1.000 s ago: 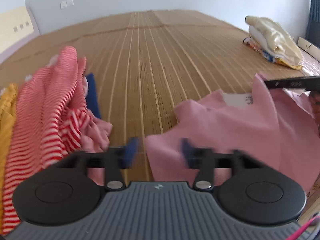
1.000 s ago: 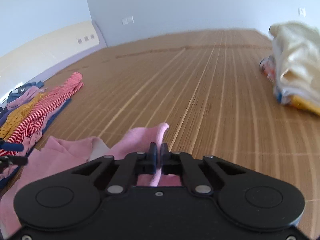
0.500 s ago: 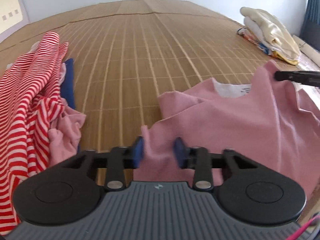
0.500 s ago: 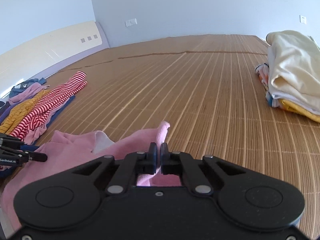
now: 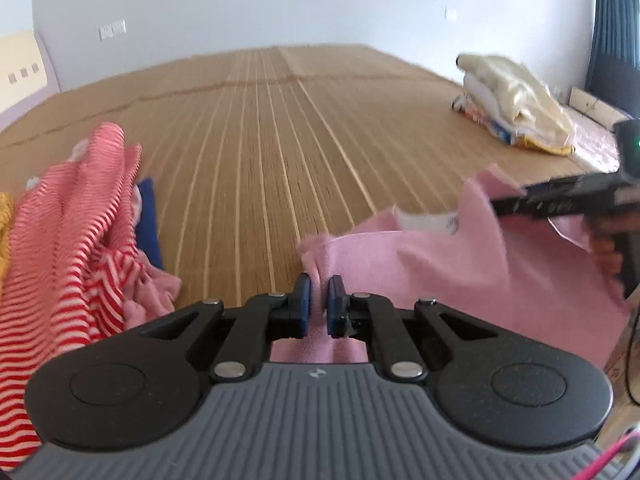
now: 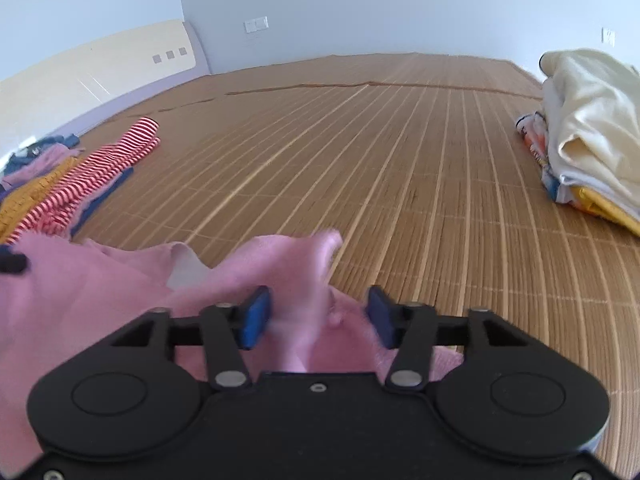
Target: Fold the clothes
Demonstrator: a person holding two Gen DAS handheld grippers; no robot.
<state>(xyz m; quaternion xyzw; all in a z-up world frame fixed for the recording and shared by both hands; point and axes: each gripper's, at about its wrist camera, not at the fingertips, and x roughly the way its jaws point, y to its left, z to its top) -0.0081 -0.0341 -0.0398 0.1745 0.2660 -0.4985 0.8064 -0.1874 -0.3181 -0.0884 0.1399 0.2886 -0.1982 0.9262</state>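
Observation:
A pink garment (image 5: 440, 264) lies crumpled on the bamboo mat (image 5: 260, 140), with a white label showing at its collar. My left gripper (image 5: 319, 300) is shut on the garment's left edge, and a fold of pink cloth is pinched between the blue pads. In the right wrist view my right gripper (image 6: 319, 306) is open, its pads wide apart, and a loose ridge of the pink garment (image 6: 100, 288) rises between them untouched. The right gripper (image 5: 560, 200) also shows in the left wrist view, over the garment's far right corner.
A heap of unfolded clothes with a red-and-white striped top (image 5: 68, 240) and a blue piece (image 5: 148, 216) lies at the left. A stack of folded clothes topped by cream fabric (image 6: 592, 128) sits at the right. Bare mat (image 6: 360, 140) stretches ahead to the wall.
My left gripper has moved onto the pink garment's edge and shut on it. My right gripper, shut on the cloth before, has opened and let the fabric go.

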